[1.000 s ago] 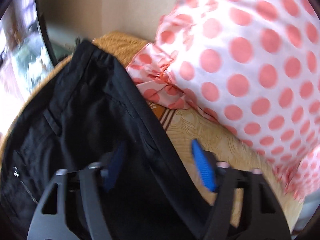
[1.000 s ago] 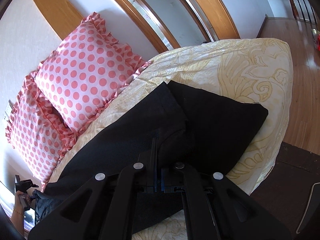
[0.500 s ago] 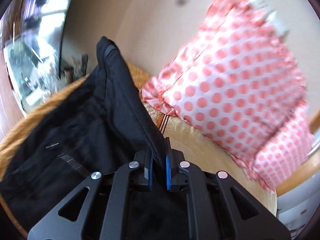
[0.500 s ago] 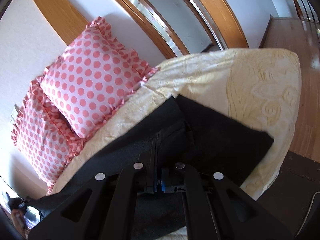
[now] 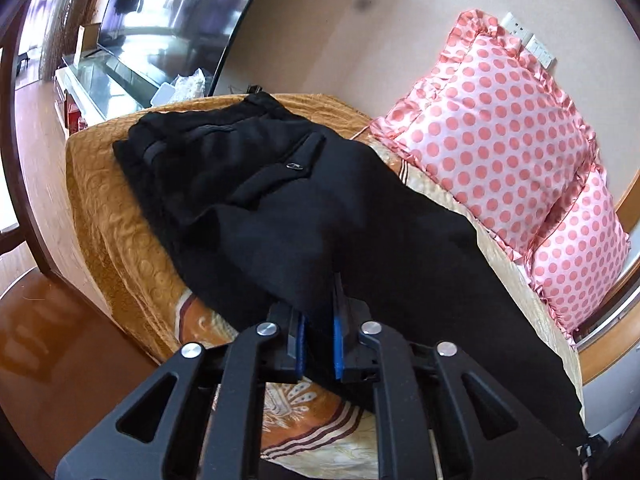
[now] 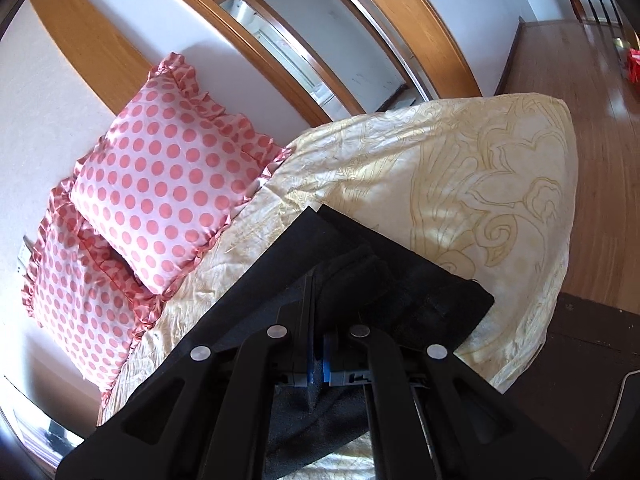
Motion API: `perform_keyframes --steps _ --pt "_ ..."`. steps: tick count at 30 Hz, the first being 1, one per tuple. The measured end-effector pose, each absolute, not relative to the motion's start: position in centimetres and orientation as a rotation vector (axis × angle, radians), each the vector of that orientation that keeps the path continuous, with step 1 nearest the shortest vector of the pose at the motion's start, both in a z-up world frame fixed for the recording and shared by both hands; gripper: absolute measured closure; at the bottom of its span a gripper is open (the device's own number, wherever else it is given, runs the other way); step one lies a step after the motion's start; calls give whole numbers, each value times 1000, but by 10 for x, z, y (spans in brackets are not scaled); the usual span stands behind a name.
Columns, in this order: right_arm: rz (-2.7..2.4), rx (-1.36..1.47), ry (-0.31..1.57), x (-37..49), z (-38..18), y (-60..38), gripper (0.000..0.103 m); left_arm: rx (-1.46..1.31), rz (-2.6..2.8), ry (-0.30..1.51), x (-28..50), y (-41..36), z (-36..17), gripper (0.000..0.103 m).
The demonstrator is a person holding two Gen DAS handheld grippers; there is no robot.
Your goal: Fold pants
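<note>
On the yellow bedspread [image 6: 460,184], the black pants [image 5: 320,216] carry no legible writing. The left gripper [image 5: 318,336] is clamped on a fold at six o'clock; the right gripper [image 6: 318,344] likewise pinches cloth near the cuffs.

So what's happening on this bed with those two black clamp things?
A person holds a gripper in each hand and is folding black pants on a bed with a yellow bedspread. The left gripper has its jaws shut on a fold of fabric below the waistband end, and the right gripper is clamped on the leg end. The pants lie stretched across the bed beside two pink polka-dot pillows.
</note>
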State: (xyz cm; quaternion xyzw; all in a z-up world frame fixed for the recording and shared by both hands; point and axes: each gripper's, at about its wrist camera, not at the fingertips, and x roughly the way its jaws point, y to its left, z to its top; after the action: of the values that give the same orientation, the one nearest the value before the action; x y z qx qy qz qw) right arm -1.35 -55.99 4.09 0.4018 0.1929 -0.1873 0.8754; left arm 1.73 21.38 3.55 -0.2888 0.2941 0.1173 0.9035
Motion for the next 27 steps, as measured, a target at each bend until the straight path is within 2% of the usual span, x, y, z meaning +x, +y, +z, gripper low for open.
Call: perform_keyframes --steps 2,3,4,7,13,15,17,18,19,21,22,27 --pt "-387 845 398 -14 43 -561 102 -616 255 570 9 215 40 68" --pt "-386 849 393 -14 44 -561 102 -628 268 551 5 217 42 45" --pt "-386 848 391 -14 45 -561 102 -647 286 527 0 222 45 35" --pt "-391 839 390 -12 48 -561 102 -712 305 483 -7 242 50 32" --pt "-405 887 378 -13 46 -575 102 -799 300 564 8 269 38 33" --pt "-410 872 389 -12 47 -575 102 -814 311 568 13 270 39 34" --pt "-409 878 388 -12 47 -576 102 -841 327 571 19 273 37 42" --pt "-406 887 384 -12 46 -577 102 -841 337 577 18 275 36 63" --pt "-402 897 379 -13 46 -579 102 -830 351 592 18 277 34 79" --pt "-392 912 366 -13 50 -581 102 -814 364 589 17 279 34 89" --pt "-390 910 358 -13 52 -581 102 -801 369 577 13 278 36 93" --pt "-422 888 385 -10 53 -582 102 -720 404 526 -2 271 45 96"
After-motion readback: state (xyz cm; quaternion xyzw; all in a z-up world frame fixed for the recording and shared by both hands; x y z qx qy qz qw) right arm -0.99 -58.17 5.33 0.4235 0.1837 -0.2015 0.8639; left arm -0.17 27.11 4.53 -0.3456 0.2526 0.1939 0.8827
